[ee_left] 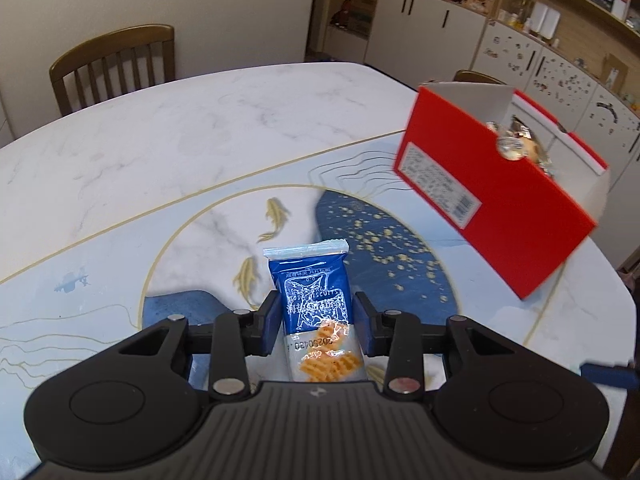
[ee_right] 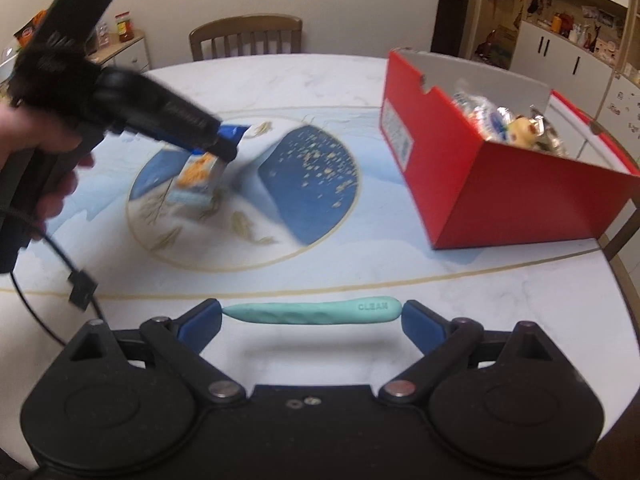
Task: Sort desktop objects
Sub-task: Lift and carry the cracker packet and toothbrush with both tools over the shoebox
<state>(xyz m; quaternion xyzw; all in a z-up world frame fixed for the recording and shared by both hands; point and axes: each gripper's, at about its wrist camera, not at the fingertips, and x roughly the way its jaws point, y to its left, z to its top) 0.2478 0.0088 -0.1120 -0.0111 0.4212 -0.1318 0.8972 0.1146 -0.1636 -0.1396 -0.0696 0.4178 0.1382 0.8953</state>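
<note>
left gripper had its jaws pinching a blue-and-clear plastic biscuit packet by its two long sides, packet's long axis running straight out along the fingers, sealed blue end pointing away. in the right wrist view the packet hung clear of the marbled white surface, over the round blue-and-gold inlay. right gripper had wide-spread jaws clamped on the two ends of a pale teal silicone stick marked "clean", its long axis lying crosswise between the pads, lifted off the surface judging by the shadow below it.

landmark: open red cardboard box with white inside, already holding several wrapped snacks. from the box, the packet sat well apart to the left; the teal stick sat nearer the camera and to the left too. in the left wrist view the box lay ahead and to the right of the packet.

judgement: both items were picked, drop-off was next; the packet had to travel rightward and go over the box's near wall, long axis likely fine as is. which hand was nearer the box was hard to call.
</note>
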